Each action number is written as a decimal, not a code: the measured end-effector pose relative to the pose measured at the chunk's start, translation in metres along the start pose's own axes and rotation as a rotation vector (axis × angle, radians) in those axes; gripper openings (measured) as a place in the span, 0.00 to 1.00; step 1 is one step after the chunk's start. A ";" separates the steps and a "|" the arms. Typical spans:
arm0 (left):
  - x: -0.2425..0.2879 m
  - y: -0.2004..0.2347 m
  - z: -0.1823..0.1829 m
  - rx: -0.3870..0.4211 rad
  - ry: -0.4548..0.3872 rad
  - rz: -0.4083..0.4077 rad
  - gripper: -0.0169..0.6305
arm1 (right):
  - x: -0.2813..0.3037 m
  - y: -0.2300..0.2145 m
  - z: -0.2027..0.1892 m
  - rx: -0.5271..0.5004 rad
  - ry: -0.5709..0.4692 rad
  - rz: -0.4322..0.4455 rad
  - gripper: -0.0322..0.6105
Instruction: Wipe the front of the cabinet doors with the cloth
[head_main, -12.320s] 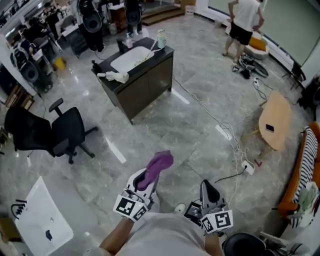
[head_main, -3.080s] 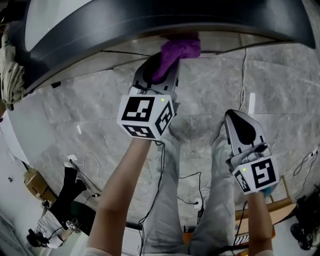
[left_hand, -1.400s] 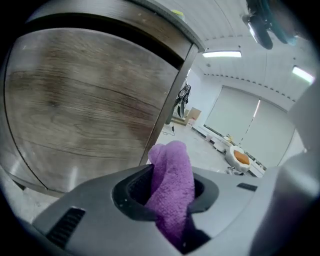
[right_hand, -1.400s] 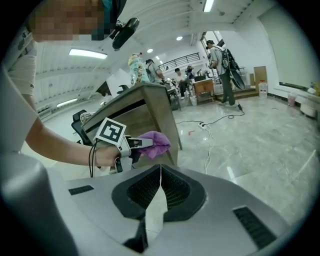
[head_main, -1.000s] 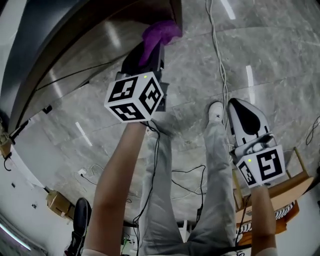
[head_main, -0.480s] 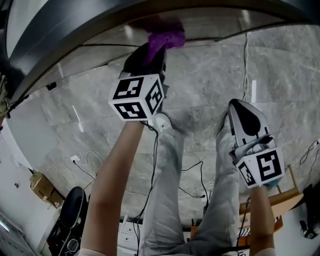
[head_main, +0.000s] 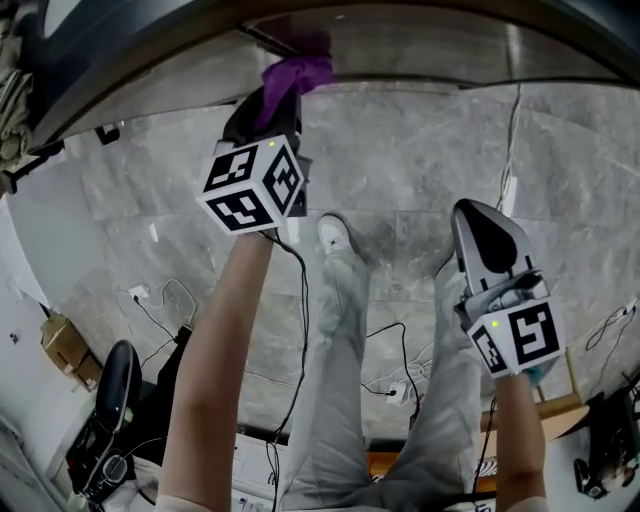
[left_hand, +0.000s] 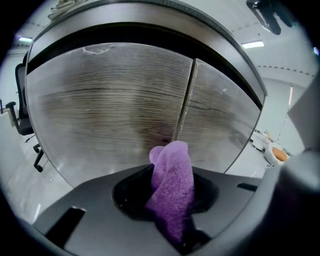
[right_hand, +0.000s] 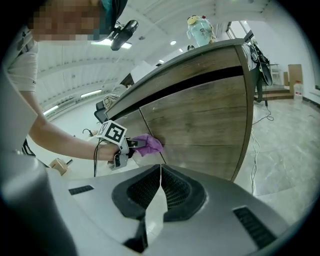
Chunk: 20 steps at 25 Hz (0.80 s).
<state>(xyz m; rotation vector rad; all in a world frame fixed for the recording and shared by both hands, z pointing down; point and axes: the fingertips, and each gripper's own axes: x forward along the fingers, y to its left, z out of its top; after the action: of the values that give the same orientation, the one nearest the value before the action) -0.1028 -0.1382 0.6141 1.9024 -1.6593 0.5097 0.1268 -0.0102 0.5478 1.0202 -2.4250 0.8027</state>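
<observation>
My left gripper (head_main: 272, 108) is shut on a purple cloth (head_main: 295, 73) and presses it against the wood-grain cabinet doors (left_hand: 115, 105), close to the vertical seam (left_hand: 186, 97) between the two doors. In the left gripper view the cloth (left_hand: 172, 185) stands up from between the jaws, right in front of the seam. The right gripper view shows the left gripper (right_hand: 137, 145) and the cloth (right_hand: 148, 144) at the door fronts (right_hand: 200, 130). My right gripper (head_main: 478, 232) hangs shut and empty, low at the right, away from the cabinet.
The cabinet has a dark top (right_hand: 185, 75) with a pale green bottle (right_hand: 199, 30) on it. Cables (head_main: 512, 150) trail over the grey marble floor (head_main: 400, 170). The person's legs and a white shoe (head_main: 335, 235) are below. An office chair (left_hand: 22, 107) stands at the left.
The left gripper and the cloth have slid leftward along the cabinet front since half a second ago. The right gripper has stayed at the lower right.
</observation>
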 end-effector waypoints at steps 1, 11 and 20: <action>-0.003 -0.003 -0.001 -0.001 -0.001 0.006 0.18 | -0.003 0.000 -0.001 -0.001 0.000 0.005 0.09; 0.010 -0.200 -0.059 0.110 0.097 -0.206 0.18 | -0.086 -0.065 -0.008 0.000 -0.001 -0.028 0.09; 0.085 -0.354 -0.074 0.133 0.131 -0.313 0.18 | -0.184 -0.172 -0.068 0.104 0.020 -0.163 0.09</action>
<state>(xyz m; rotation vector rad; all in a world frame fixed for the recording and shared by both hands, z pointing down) 0.2650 -0.1294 0.6666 2.1260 -1.2419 0.6129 0.3845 0.0300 0.5609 1.2256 -2.2686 0.8853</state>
